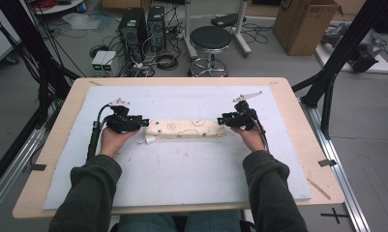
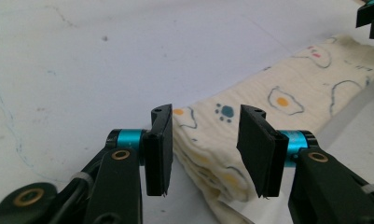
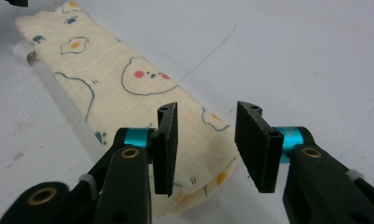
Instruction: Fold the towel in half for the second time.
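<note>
jaws: both grippers released, pads clear | folded cloth [image 1: 186,128]: one end between each pair | flat on mat [image 1: 182,179]

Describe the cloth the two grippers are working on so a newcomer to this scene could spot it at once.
On the wooden table lies a pale blue mat; across the mat's middle, between the left gripper and the right gripper, lies the folded cloth. It is a long narrow cream strip printed with fried eggs, paw prints and bear faces, the one patterned thing on the plain mat.
</note>
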Demonstrator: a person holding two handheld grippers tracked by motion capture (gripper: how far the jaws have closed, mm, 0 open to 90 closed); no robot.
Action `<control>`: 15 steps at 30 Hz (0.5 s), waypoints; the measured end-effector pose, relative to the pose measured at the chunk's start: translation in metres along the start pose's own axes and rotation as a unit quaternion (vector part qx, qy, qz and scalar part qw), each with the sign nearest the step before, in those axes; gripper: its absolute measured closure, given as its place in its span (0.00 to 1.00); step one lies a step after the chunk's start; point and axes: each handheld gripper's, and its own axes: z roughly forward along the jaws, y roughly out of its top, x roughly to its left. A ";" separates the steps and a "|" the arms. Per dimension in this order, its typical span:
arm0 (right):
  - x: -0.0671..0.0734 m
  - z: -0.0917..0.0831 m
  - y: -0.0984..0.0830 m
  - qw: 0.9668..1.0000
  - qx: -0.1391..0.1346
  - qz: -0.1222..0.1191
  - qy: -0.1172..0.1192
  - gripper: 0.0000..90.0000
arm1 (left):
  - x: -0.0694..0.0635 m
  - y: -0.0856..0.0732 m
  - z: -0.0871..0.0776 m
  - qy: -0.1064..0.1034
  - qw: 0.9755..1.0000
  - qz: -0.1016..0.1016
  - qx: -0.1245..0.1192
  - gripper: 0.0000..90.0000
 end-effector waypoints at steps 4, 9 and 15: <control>0.008 0.000 0.000 1.000 0.002 -0.015 0.010 0.63 | -0.007 -0.005 0.003 -0.014 0.999 0.021 0.024 0.70; 0.016 0.007 -0.004 0.998 0.048 -0.043 0.010 0.61 | -0.010 -0.015 0.010 -0.011 0.998 0.038 0.056 0.73; 0.015 0.011 -0.009 0.996 0.072 -0.052 0.004 0.61 | -0.011 -0.017 0.011 -0.002 0.996 0.054 0.068 0.73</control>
